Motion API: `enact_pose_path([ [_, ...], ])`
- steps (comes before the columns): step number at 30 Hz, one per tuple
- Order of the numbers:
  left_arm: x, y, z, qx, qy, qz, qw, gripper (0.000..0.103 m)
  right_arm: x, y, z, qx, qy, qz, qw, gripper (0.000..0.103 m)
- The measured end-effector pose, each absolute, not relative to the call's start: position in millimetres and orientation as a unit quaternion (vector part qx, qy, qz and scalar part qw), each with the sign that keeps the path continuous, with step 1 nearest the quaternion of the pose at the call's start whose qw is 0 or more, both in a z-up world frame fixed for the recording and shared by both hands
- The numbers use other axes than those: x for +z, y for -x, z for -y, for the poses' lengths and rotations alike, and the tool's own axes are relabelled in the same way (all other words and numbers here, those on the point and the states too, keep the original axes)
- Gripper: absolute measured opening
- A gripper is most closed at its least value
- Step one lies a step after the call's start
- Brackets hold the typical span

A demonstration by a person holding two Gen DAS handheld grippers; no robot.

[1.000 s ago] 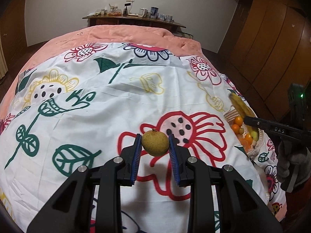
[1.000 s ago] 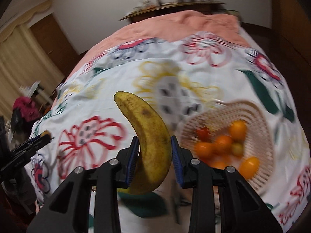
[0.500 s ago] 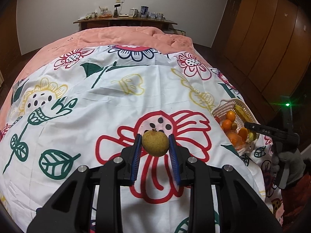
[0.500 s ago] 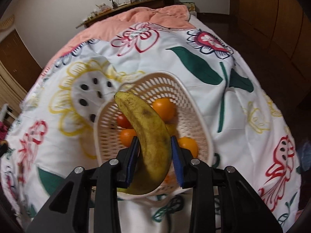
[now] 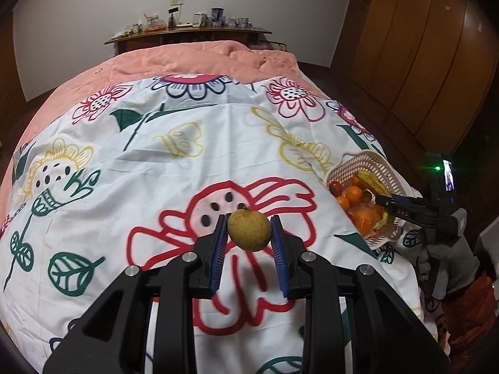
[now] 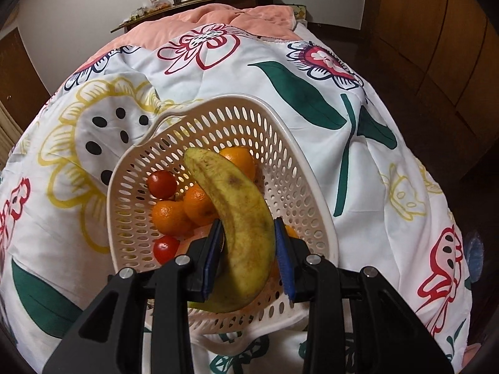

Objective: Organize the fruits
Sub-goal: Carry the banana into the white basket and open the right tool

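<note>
Yellow banana [image 6: 240, 233], one; tomatoes [image 6: 162, 184], two, in basket [image 6: 299, 143].

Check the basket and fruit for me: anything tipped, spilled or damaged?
The perforated cream plastic basket sits tilted on the soft floral quilt, fruit pooled low. The yellow banana in the right gripper is brown-speckled. Nothing has spilled.

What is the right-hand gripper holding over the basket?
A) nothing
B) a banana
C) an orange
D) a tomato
B: the right gripper is shut on a spotted yellow banana above the white basket, where oranges and tomatoes already lie.
</note>
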State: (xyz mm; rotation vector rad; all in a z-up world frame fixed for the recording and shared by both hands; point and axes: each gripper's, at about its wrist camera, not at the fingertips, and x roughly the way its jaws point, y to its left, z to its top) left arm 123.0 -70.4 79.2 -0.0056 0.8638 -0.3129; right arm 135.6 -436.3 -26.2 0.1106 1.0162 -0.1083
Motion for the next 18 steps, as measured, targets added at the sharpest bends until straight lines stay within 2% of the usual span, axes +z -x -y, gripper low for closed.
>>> enact_pose_path([
  [8, 81.8, -129.2, 108.2, -0.188, -0.014, -0.423, 0.886, 0.028, -28.1, -135.0, 440.6, -0.040, -0.057, -0.479, 0.875, 0.034],
  [18, 78.5, -144.9, 166.8, -0.249, -0.037, -0.431, 0.866, 0.028, -2.3, -119.4, 445.2, -0.021, -0.077, -0.421, 0.903, 0.035],
])
